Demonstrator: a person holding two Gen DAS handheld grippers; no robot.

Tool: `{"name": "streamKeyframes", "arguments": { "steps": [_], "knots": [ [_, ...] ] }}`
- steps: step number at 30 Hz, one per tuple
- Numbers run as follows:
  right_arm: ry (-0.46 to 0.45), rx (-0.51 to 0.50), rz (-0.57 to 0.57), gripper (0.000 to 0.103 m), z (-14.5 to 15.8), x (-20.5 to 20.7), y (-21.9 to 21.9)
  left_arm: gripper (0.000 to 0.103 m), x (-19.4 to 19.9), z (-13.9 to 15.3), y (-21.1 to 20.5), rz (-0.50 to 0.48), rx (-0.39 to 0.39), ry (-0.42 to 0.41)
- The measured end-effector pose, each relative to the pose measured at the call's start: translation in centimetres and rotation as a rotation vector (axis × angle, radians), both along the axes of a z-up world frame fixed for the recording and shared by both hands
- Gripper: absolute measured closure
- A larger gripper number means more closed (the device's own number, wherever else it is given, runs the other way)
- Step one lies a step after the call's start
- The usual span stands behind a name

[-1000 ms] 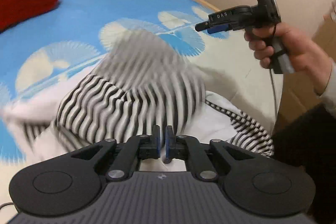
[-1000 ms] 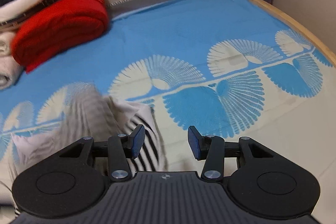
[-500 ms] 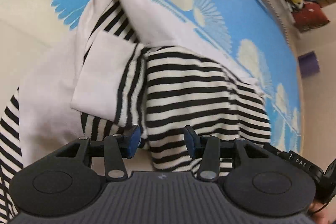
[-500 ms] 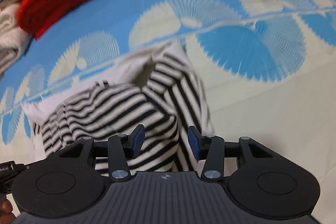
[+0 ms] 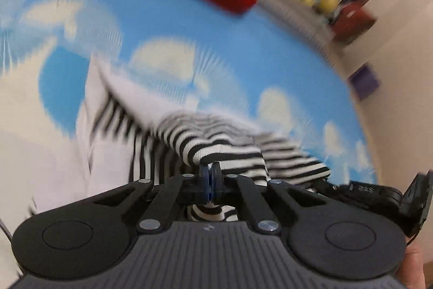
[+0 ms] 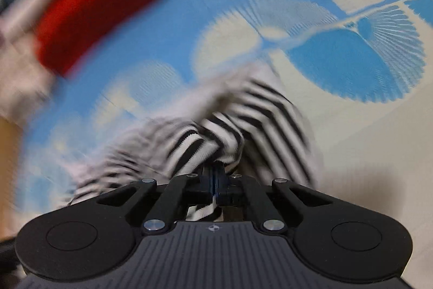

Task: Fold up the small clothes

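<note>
Both tongs, left (image 5: 210,173) and right (image 6: 215,175), angle downward, clamped on the striped garment (image 5: 230,151).

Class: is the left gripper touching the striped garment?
Touching. The left wrist view shows the left gripper shut on a fold of the striped garment.

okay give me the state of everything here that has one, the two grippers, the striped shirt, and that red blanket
Left gripper: shut on the striped shirt.
Right gripper: shut on the same shirt.
Striped shirt: crumpled, unfolded, pinched at two spots, on the bed.
Red blanket: folded, lying apart from the shirt.
</note>
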State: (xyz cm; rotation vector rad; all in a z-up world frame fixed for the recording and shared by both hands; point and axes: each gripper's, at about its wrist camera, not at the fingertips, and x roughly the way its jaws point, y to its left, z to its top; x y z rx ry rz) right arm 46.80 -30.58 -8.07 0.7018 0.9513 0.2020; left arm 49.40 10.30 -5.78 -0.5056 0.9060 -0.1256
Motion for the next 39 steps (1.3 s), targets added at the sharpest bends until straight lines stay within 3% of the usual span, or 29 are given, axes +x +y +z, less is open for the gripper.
{"name": "streamKeyframes", "arguments": {
  "steps": [2, 4, 6, 8, 9, 10, 11, 12, 13, 15, 20, 21, 22, 23, 27, 29, 32, 34, 36, 37, 39],
  "knots": [
    [0.055, 0.134, -0.047, 0.103, -0.5, -0.4, -1.7, 0.102, -0.1, 0.6, 1.1, 0.024, 0.009, -0.023],
    [0.224, 0.202, -0.085, 0.103, -3.0, -0.8, -3.0, 0.102, -0.2, -0.4, 2.4, 0.065, 0.024, 0.028],
    [0.413, 0.136, -0.089, 0.102, -6.1, -1.1, -3.5, 0.101, 0.2, -2.5, 2.9, 0.073, 0.036, 0.148],
    [0.445, 0.014, -0.096, 0.097, -6.7, -1.2, -3.4, 0.096, 0.6, -4.9, 2.5, 0.019, 0.043, 0.282],
    [0.414, -0.059, -0.095, 0.097, -6.0, -1.0, -3.3, 0.093, 0.7, -5.4, 2.4, 0.009, 0.043, 0.304],
    [0.372, -0.091, -0.087, 0.095, -5.2, -0.8, -3.1, 0.083, 0.6, -5.6, 2.6, 0.027, 0.045, 0.307],
    [0.328, -0.1, -0.083, 0.085, -4.5, -0.7, -3.0, 0.071, 0.6, -5.5, 2.9, 0.053, 0.042, 0.298],
    [0.287, -0.092, -0.08, 0.068, -3.8, -0.5, -3.1, 0.066, 0.4, -5.5, 3.2, 0.077, 0.03, 0.283],
    [0.255, -0.085, -0.075, 0.063, -3.4, -0.3, -3.0, 0.061, 0.4, -5.5, 3.4, 0.101, 0.01, 0.266],
    [0.229, -0.092, -0.05, 0.062, -3.3, 0.2, -2.5, 0.06, 0.5, -5.7, 3.6, 0.131, -0.023, 0.261],
    [0.264, -0.092, 0.017, 0.063, -5.2, 0.6, -0.4, 0.062, 1.0, -7.6, 3.8, 0.165, -0.085, 0.309],
    [0.263, -0.099, 0.032, 0.069, -5.4, 0.7, 0.1, 0.068, 1.2, -7.7, 4.0, 0.17, -0.079, 0.309],
    [0.247, -0.1, 0.05, 0.079, -5.3, 0.7, 0.5, 0.095, 1.1, -7.5, 4.0, 0.167, -0.078, 0.297],
    [0.22, -0.087, 0.049, 0.1, -4.8, 0.6, 0.7, 0.099, 1.1, -7.0, 4.0, 0.165, -0.073, 0.277],
    [0.029, 0.02, -0.046, 0.1, -1.4, -0.1, -0.6, 0.1, 0.4, -3.9, 4.0, 0.159, -0.047, 0.139],
    [0.125, -0.021, -0.083, 0.1, -2.6, 0.2, -1.5, 0.099, 0.6, -4.4, 4.0, 0.152, 0.03, 0.175],
    [0.366, -0.024, -0.127, 0.098, -7.1, 0.1, -2.6, 0.097, 0.9, -8.2, 4.3, 0.153, 0.027, 0.382],
    [0.345, -0.105, -0.105, 0.092, -6.5, 0.2, -1.9, 0.091, 0.9, -8.5, 4.1, 0.152, 0.063, 0.404],
    [0.267, -0.201, -0.101, 0.078, -4.4, 0.2, -1.3, 0.088, 1.0, -6.4, 3.8, 0.146, 0.111, 0.316],
    [0.202, -0.247, -0.113, 0.076, -3.1, 0.0, -1.1, 0.083, 1.0, -5.0, 3.7, 0.144, 0.127, 0.251],
    [0.084, -0.296, -0.124, 0.073, -1.0, -0.4, -0.9, 0.082, 0.7, -3.1, 3.4, 0.131, 0.138, 0.149]
  ]
}}
